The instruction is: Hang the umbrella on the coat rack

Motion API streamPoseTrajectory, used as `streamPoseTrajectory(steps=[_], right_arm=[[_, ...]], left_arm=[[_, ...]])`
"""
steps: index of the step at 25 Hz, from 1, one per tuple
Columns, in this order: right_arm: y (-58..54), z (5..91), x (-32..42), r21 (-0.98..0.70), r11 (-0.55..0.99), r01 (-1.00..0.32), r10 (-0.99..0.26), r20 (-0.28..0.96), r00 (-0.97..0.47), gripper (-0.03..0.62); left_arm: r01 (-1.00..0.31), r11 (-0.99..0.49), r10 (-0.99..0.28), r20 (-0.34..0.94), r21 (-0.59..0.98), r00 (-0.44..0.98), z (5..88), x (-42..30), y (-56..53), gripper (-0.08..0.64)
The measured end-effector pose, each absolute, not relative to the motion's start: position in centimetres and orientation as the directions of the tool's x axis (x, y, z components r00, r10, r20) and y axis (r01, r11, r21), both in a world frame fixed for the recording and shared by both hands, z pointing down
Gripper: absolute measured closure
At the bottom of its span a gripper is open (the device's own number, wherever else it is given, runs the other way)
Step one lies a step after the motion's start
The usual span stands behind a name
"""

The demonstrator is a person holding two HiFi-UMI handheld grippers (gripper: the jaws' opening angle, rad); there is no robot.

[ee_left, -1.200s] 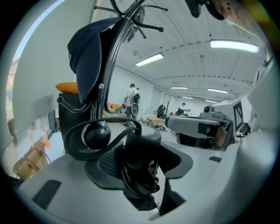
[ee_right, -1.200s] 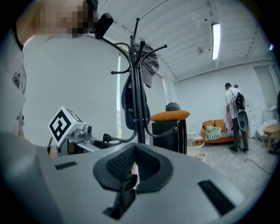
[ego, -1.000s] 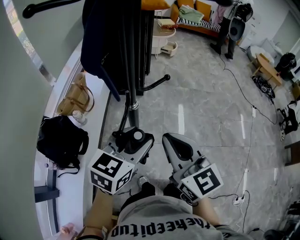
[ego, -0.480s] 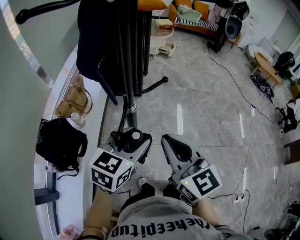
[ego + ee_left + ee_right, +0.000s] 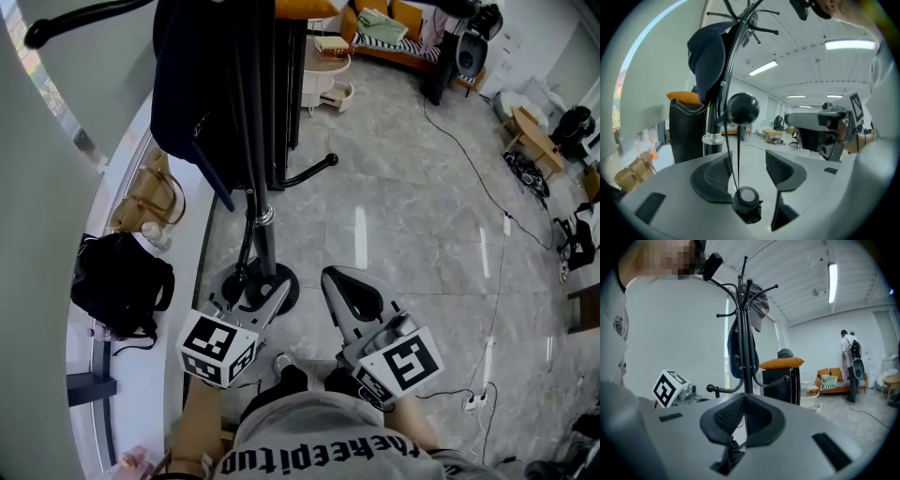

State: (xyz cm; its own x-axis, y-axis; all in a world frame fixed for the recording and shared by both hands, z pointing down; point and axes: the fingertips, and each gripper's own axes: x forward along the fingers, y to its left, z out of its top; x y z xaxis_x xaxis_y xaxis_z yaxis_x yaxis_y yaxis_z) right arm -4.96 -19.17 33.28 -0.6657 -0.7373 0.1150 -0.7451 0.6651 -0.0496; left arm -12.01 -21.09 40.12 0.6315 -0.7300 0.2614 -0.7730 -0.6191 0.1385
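The black coat rack (image 5: 265, 236) stands just ahead of me on its round base (image 5: 281, 281). A dark navy folded umbrella (image 5: 202, 89) hangs from it, tip pointing down; it shows against the pole in the right gripper view (image 5: 740, 355). My left gripper (image 5: 267, 298) sits low beside the base, open and holding nothing (image 5: 747, 164). A ball-ended rack arm (image 5: 743, 108) shows above its jaws. My right gripper (image 5: 330, 275) is to the right of the base, shut and empty (image 5: 744, 401). A cap (image 5: 759, 305) hangs on an upper hook.
A tan handbag (image 5: 150, 197) and a black backpack (image 5: 122, 281) lie on the white ledge at left. A black cabinet (image 5: 780, 383) with an orange cushion stands behind the rack. Cables (image 5: 487, 187) cross the grey floor. A person (image 5: 847, 352) stands by the far sofa (image 5: 394, 33).
My left gripper has drawn back toward me, so the rack's base now shows. The right gripper has hardly moved.
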Motion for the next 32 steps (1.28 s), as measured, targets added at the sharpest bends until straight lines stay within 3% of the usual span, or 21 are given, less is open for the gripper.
streamPoseTrajectory(steps=[5, 12, 23, 32], right_arm=[[-19.2, 33.2, -5.5, -0.05, 0.688, -0.724, -0.716, 0.113, -0.688, 0.581], [-18.5, 33.3, -6.5, -0.054, 0.727, -0.685, -0.678, 0.106, -0.728, 0.581], [-17.5, 32.4, -7.8, -0.066, 0.785, -0.616, -0.615, 0.043, -0.788, 0.581], [-16.4, 32.4, -7.7, -0.055, 0.819, -0.571, -0.565, 0.091, -0.82, 0.581]], left_arm=[[-0.814, -0.58, -0.793, 0.218, 0.018, 0.57, 39.8, -13.5, -20.4, 0.328], [-0.866, -0.5, -0.844, 0.227, -0.011, 0.485, 40.1, -15.3, -19.6, 0.33], [-0.926, -0.375, -0.911, 0.202, -0.038, 0.36, 39.4, -17.3, -17.5, 0.427], [-0.947, -0.315, -0.936, 0.182, -0.057, 0.301, 37.9, -17.1, -15.6, 0.522]])
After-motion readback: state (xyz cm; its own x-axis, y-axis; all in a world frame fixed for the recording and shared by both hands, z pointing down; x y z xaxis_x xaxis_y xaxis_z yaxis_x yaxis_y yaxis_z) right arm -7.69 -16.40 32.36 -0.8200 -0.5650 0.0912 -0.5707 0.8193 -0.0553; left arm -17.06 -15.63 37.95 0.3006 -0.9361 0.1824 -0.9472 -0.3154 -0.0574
